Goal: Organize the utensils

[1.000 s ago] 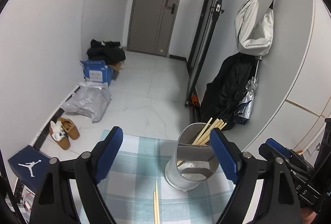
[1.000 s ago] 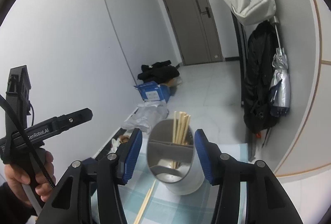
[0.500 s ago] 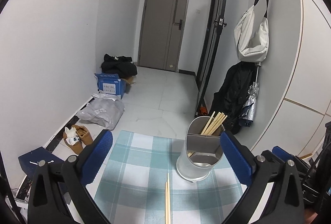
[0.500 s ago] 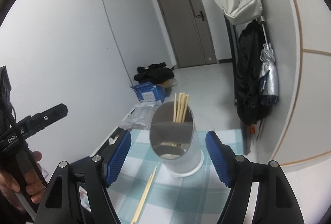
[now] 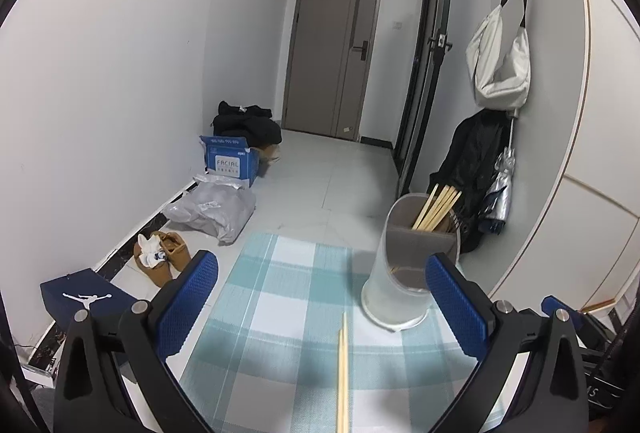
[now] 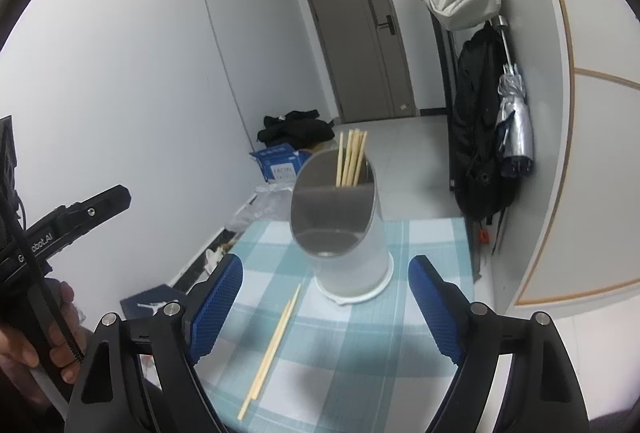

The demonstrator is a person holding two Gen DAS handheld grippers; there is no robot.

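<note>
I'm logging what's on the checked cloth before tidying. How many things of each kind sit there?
Utensil holder: 1
Loose chopsticks lying on the cloth: 2
Total: 3, leaving out the chopsticks standing in the holder.

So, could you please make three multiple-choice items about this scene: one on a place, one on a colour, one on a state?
1. Where does the loose pair of wooden chopsticks lie?
A. on the checked teal-and-white cloth
B. inside the holder
C. on the floor

2. What colour are the pads of the right gripper?
A. red
B. blue
C. yellow

3. How does the grey cylindrical utensil holder stand?
A. tipped over
B. upside down
C. upright with chopsticks in its rear compartment

Answers:
1 A: the pair lies flat on the cloth, in front of the holder.
2 B: both ribbed pads are blue.
3 C: it stands on its base, sticks rising behind the divider.
</note>
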